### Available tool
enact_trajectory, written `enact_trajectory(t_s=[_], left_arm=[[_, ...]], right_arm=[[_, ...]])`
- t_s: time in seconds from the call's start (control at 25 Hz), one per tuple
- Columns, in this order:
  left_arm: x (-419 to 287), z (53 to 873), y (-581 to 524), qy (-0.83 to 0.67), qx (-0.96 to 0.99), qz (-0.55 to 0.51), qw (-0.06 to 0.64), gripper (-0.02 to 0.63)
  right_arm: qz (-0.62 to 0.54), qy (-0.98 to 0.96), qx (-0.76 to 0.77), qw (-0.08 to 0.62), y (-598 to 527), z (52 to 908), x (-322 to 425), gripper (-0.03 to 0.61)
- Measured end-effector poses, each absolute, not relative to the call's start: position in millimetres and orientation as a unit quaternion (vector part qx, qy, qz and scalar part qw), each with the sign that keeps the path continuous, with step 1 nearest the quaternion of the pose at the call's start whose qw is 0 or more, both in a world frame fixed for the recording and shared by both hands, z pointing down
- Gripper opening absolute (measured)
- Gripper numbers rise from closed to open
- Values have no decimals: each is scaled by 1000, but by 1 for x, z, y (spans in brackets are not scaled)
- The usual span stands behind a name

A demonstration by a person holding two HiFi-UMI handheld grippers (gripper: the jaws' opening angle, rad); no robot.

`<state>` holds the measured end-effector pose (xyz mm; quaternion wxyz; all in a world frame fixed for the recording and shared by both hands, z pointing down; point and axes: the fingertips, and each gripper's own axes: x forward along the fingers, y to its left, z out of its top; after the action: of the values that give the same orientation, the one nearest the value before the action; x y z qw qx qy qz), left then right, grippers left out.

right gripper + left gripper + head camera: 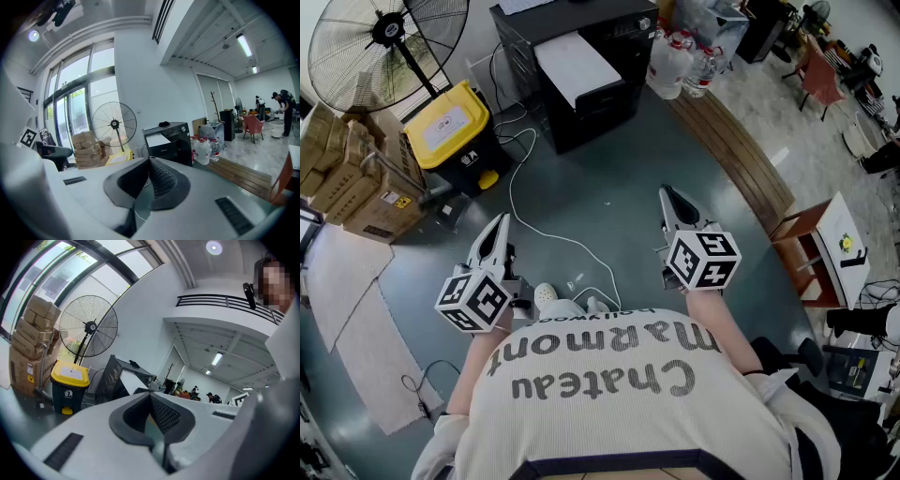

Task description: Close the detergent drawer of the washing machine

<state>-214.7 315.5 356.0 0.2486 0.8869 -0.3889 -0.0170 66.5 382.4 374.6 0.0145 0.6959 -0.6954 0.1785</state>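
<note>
The black washing machine (581, 66) stands on the floor some way ahead of me, with a white panel (576, 64) on its upper face. I cannot make out its detergent drawer from here. It also shows in the right gripper view as the washing machine (168, 140), and the washing machine (126, 380) appears in the left gripper view. My left gripper (499, 227) and right gripper (667, 197) are held out at waist height, far short of the machine. In both gripper views, the left gripper (150, 397) and the right gripper (149, 161) have their pads together with nothing between them.
A yellow-lidded bin (455, 131), a standing fan (384, 37) and stacked cardboard boxes (347, 178) stand to the left of the machine. A white cable (534, 216) trails over the floor. Water bottles (675, 61) and a wooden platform (741, 159) lie to the right.
</note>
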Motion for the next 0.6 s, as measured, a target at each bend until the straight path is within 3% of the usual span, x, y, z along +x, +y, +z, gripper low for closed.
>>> enact_trajectory(t_s=[0.6], left_arm=[[-209,363,296,-398,881,-17,256,9]], right_arm=[[183,-700,690,20,369,385,73,30]])
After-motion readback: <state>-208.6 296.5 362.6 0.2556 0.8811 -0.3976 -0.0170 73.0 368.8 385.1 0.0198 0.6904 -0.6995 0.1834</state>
